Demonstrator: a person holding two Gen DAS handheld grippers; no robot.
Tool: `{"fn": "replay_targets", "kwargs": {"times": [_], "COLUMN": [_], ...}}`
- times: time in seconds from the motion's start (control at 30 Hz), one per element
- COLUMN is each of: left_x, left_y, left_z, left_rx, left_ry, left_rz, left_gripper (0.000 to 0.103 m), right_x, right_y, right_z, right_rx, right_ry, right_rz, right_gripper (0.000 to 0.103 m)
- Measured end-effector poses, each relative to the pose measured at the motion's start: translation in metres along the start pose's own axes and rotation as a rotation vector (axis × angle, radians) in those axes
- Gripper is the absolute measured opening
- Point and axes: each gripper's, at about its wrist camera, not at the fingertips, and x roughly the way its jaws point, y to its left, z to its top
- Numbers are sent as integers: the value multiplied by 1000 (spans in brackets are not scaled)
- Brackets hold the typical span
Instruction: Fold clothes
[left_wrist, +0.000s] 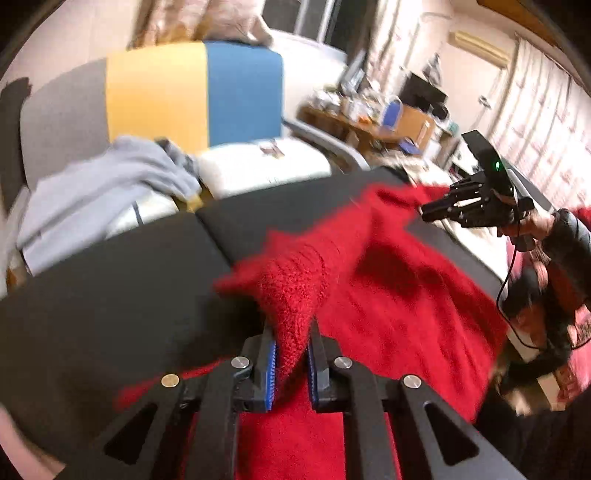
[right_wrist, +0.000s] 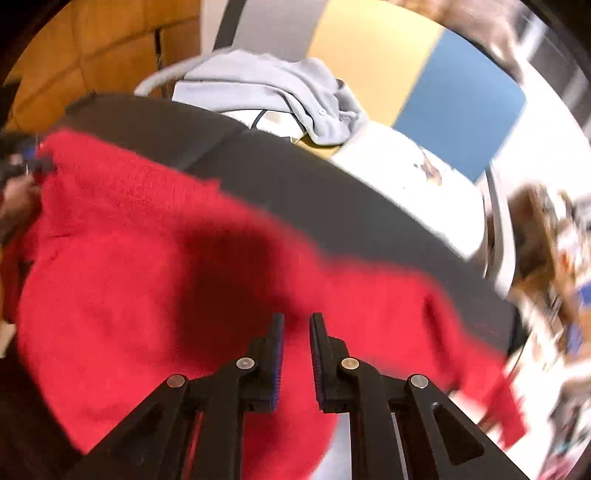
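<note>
A red knitted sweater (left_wrist: 388, 288) lies spread and partly lifted over a black padded surface (left_wrist: 110, 295). My left gripper (left_wrist: 291, 328) is shut on a bunched fold of the sweater, which rises between its blue-padded fingers. My right gripper (left_wrist: 424, 212) shows at the sweater's far right edge in the left wrist view, and its jaws stand close together. In the right wrist view the right gripper (right_wrist: 296, 321) is shut on the red sweater (right_wrist: 147, 258), with red fabric between the narrow jaws. The left gripper (right_wrist: 33, 162) shows blurred at the sweater's left edge.
A light grey garment (left_wrist: 103, 184) is heaped behind the black surface, also in the right wrist view (right_wrist: 273, 88). A white cushion (left_wrist: 258, 162) and a yellow and blue panel (left_wrist: 192, 92) stand beyond. A cluttered wooden desk (left_wrist: 369, 114) is at the back right.
</note>
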Motion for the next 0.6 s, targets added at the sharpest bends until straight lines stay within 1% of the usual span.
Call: {"fn": "replay_targets", "kwargs": {"times": [0.03,0.1,0.13,0.17,0.2,0.23,0.3,0.33,0.37,0.4,0.43,0.47,0.5,0.57,0.6], "left_x": [6,24,29,31,29,22,5,-3,-7,-9,-10,-12,-13,-16,-18], "left_y": [-10,-25,-31,-34,-36,-36,-30,-25,-20,-17,-13,-9,-6,1,5], "left_z": [-17,-55,-69,-80,-89,-93,-92,-89,-86,-83,-81,-78,-76,-71,-68], "left_rx": [-8,-35,-55,-80,-112,-155,-238,-267,-288,-303,-318,-333,-348,-377,-392], "left_ry": [31,106,131,142,138,117,63,29,8,-2,-12,-22,-32,-53,-63], "left_rz": [-8,-4,-5,-10,-19,-35,-66,-76,-88,-104,-119,-134,-149,-180,-195], "left_gripper": [12,12,12,14,16,16,17,20,22,23,24,25,26,28,30], "right_x": [1,10,14,11,8,4,-16,-30,-44,-56,-68,-73,-78,-83,-83], "right_y": [8,31,40,43,47,49,50,51,51,47,41,39,40,55,61], "right_z": [-27,-76,-100,-114,-128,-140,-145,-141,-135,-125,-111,-101,-89,-52,-27], "right_rx": [41,110,144,171,197,225,282,288,291,281,261,238,210,134,102], "right_ry": [5,45,62,51,41,29,-12,-61,-104,-135,-183,-223,-257,-286,-290], "right_rz": [10,17,20,20,20,25,55,67,79,90,102,113,130,188,210], "right_gripper": [14,14,14,15,15,15,16,18,29,57,73,97,102,102,102]}}
